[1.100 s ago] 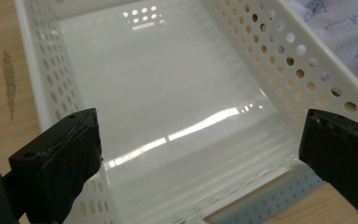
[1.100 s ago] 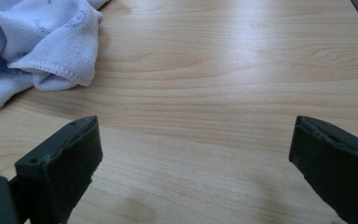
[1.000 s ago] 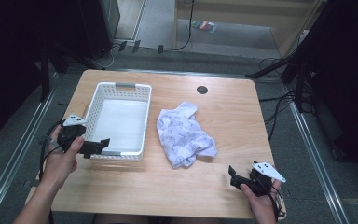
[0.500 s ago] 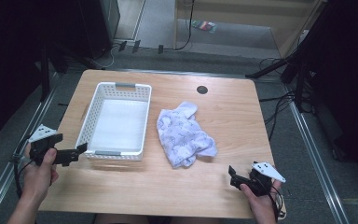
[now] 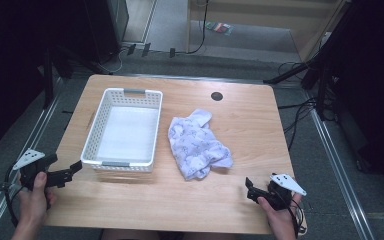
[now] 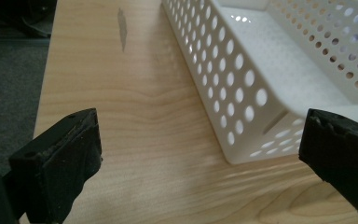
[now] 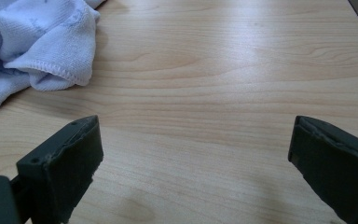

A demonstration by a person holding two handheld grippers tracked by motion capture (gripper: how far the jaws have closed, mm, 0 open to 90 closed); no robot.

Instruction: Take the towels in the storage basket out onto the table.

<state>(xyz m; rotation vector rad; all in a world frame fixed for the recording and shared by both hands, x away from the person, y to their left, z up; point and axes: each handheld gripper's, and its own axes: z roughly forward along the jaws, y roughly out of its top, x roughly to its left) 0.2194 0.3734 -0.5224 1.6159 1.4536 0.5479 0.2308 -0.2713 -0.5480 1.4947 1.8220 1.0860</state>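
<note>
A white perforated basket (image 5: 93, 129) stands empty on the left half of the wooden table (image 5: 250, 115). A crumpled pale blue cloth (image 5: 197, 145) lies just right of it. My left gripper (image 5: 73, 170) is open near the table's front left edge, its jaws pointing at the basket's near left corner and a little short of it. The left gripper view has that basket (image 6: 261, 70) to the right of centre, with bare wood between the jaws. My right gripper (image 5: 250, 187) is open at the front right, a short way from the cloth (image 7: 32, 42), and holds nothing.
A round black cable hole (image 5: 216, 96) sits near the table's far edge. Dark floor with cables (image 5: 295, 107) and metal rails surrounds the table. Bare wood stretches along the front and the right side.
My left gripper pulled back from the basket's front left corner to the table's left edge, then drifted slightly right and nearer the front. The right gripper, basket and cloth have stayed put.
</note>
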